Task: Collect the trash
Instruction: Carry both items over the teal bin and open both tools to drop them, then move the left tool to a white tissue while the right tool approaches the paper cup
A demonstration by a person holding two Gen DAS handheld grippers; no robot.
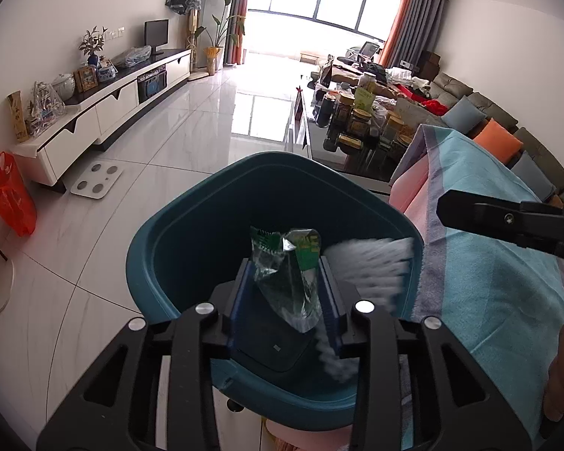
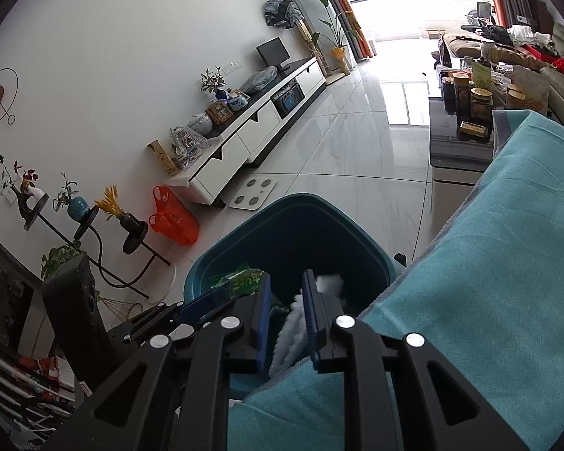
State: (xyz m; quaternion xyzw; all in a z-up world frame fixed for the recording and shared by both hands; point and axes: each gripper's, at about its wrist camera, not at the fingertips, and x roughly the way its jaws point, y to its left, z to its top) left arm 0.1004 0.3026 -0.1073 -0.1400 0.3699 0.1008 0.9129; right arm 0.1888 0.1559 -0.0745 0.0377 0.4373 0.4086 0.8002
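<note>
Both hands hang over the teal bin [image 1: 206,248], which stands on the tiled floor [image 1: 161,143] just beside a surface draped in a turquoise towel [image 1: 500,282], and the relation that matters is plain: each piece of trash lies straight ahead of and below its own hand-held gripper, inside the bin's mouth, so the drop line already runs into the container. The left hand-held gripper [image 1: 287,297] has its blue pads [image 1: 329,297] spread apart, and the green-and-clear snack wrapper [image 1: 287,274] stands between them with its long axis running forward along the fingers, its crimped end pointing toward the bin's far wall; it looks loose, no longer pinched, though one edge may touch the right pad. The right hand-held gripper [image 2: 287,312] is parted more narrowly, and the white crumpled tissue [image 2: 293,323] is blurred and trailing downward between its pads, its length running from the fingertips back toward the camera; a white lump [image 2: 331,283] of it shows past the fingertips, near the bin's towel-side wall. In the right wrist view the left tool comes in from the left with the wrapper [image 2: 240,280] at its tip, so the two sit side by side over the opening, apart from each other. My judgement is that both pieces are in release, and neither hand needs to travel further, only to let go cleanly.
</note>
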